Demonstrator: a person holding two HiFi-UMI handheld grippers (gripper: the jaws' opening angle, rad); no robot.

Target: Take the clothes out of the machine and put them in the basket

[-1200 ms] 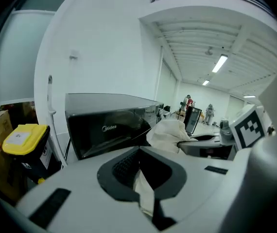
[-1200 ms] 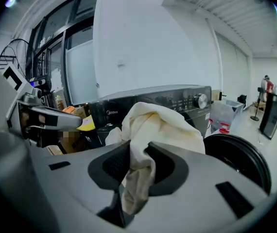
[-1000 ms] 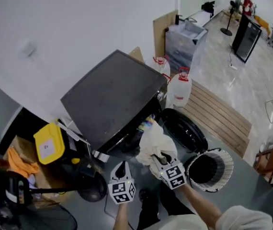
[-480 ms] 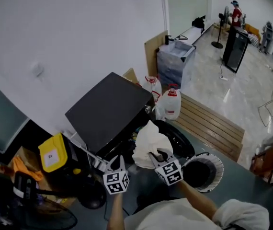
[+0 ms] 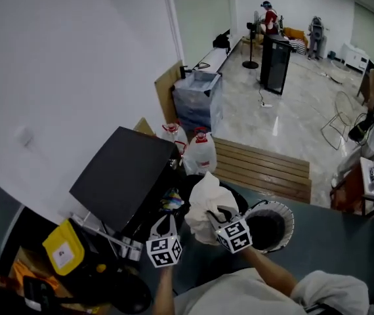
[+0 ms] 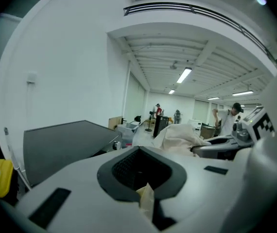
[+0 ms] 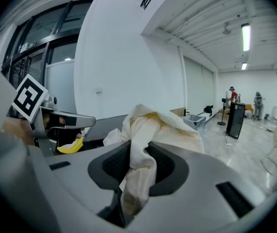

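In the head view a crumpled white cloth (image 5: 207, 194) hangs in the air with my right gripper (image 5: 218, 212) shut on its lower folds. In the right gripper view the same cloth (image 7: 153, 125) bulges over the jaws (image 7: 129, 198) and a strip runs down between them. My left gripper (image 5: 167, 222) is beside it on the left, shut, and in its own view a small pale yellow scrap (image 6: 146, 202) sits nipped between the jaws. The black washing machine (image 5: 121, 172) lies just beyond both grippers, with colourful laundry (image 5: 172, 199) at its opening. The round ribbed basket (image 5: 287, 214) stands right of the cloth.
The machine's dark round door (image 5: 236, 195) hangs open between machine and basket. Two water jugs (image 5: 200, 155) and a wooden pallet (image 5: 266, 169) lie behind. A yellow canister (image 5: 61, 253) sits at the lower left. A plastic storage box (image 5: 197, 96) stands by the wall; people work far off.
Both grippers have risen together, the right one lifting the white cloth up and away from the machine's opening. The head camera has tilted up, showing more of the room.
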